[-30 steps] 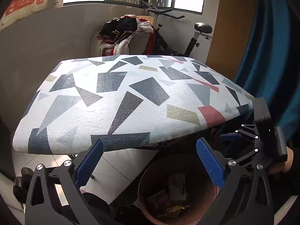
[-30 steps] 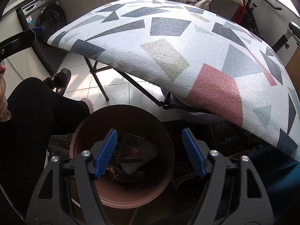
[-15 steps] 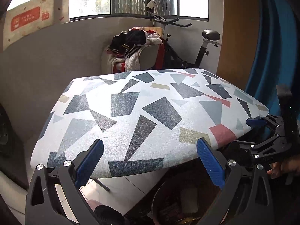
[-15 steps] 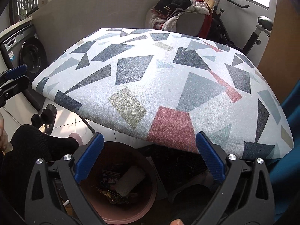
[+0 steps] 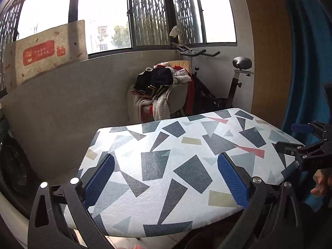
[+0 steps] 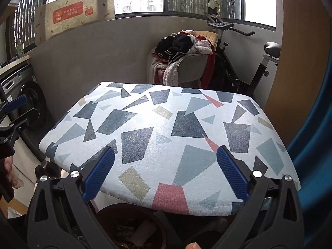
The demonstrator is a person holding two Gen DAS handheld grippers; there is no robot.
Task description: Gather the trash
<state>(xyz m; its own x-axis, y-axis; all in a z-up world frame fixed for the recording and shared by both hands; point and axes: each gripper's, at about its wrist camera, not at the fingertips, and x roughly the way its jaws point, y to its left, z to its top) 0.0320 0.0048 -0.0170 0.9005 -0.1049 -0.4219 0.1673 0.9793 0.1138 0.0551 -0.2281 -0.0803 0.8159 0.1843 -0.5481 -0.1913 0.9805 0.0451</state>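
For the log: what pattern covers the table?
Geometric shards on white, table cover, right wrist view.

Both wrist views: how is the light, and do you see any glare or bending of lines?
Left wrist view: the window is blown out white, and the wall below sits in shade. Right wrist view: daylight falls evenly on the patterned table; the bin under it is dark. In both, the fisheye bends the edges.

The cardboard sheet (image 6: 74,10) at the window bears a red label, its characters too small to read
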